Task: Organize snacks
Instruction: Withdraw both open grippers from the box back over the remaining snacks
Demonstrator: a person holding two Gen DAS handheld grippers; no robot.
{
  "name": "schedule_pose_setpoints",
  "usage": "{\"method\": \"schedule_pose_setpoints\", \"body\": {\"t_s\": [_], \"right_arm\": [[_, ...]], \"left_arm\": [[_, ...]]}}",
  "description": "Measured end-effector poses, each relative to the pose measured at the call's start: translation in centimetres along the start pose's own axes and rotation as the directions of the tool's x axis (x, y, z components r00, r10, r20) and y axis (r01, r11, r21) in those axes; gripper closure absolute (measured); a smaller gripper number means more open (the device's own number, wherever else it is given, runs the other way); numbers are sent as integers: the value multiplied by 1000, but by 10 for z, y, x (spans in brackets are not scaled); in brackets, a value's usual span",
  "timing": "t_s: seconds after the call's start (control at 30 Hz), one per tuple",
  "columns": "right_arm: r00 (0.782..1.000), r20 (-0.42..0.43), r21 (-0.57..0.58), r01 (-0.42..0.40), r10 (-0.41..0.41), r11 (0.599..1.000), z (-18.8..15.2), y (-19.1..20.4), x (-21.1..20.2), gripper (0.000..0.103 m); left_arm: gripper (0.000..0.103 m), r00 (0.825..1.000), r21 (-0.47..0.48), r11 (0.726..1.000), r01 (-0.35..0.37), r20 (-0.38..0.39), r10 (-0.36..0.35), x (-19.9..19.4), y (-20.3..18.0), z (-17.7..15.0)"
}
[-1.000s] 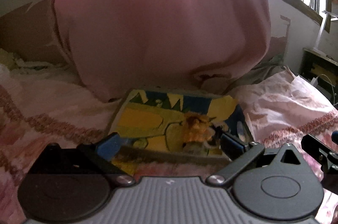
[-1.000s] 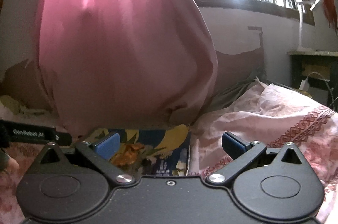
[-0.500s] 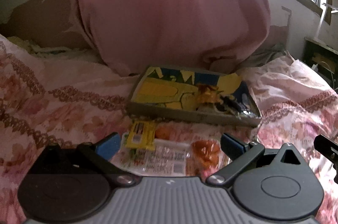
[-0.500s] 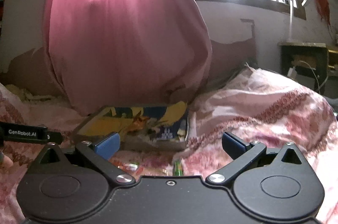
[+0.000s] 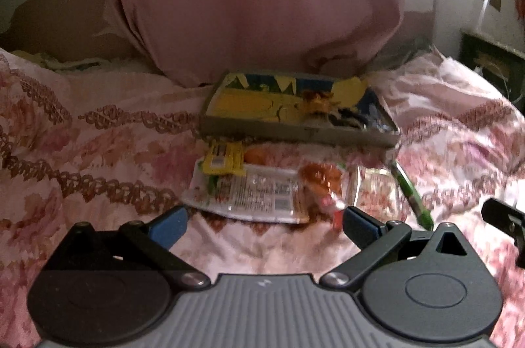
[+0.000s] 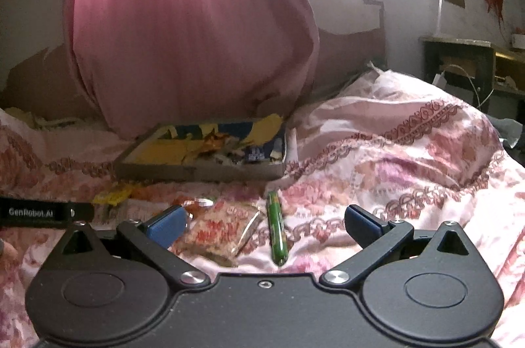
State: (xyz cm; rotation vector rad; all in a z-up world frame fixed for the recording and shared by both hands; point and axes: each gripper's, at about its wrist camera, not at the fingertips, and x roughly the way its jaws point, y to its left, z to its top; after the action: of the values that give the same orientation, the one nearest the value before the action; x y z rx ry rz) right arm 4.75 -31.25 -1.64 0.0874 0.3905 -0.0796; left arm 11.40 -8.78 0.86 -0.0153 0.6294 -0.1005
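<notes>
Hovering over floral bedspread [image 5: 98, 151], left gripper [image 5: 262, 225] and right gripper [image 6: 262, 225] both spread wide, empty. Snack packets [image 5: 249, 193] and green stick [image 6: 276, 229] lie loose just before shallow cardboard tray [image 6: 197, 172].

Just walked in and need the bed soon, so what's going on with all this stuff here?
A person is sorting snacks on the floral bedspread with two handheld grippers. Both the left gripper and the right gripper are open and hold nothing. Loose snacks lie in front of them: a clear flat packet, a yellow packet, a red-patterned packet and a green stick. Behind sits a shallow cardboard tray with a few snacks already inside.
</notes>
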Motion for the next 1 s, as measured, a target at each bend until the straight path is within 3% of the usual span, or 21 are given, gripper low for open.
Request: {"method": "schedule_pose_setpoints", "body": {"t_s": [0.47, 1.0], "right_arm": [[989, -147, -117, -13, -5, 993, -15, 23, 25, 1], [967, -256, -111, -12, -17, 994, -21, 24, 45, 1]], "left_arm": [[0, 997, 24, 999, -25, -68, 27, 10, 8, -24], [0, 992, 58, 996, -61, -108, 67, 26, 11, -32]]}}
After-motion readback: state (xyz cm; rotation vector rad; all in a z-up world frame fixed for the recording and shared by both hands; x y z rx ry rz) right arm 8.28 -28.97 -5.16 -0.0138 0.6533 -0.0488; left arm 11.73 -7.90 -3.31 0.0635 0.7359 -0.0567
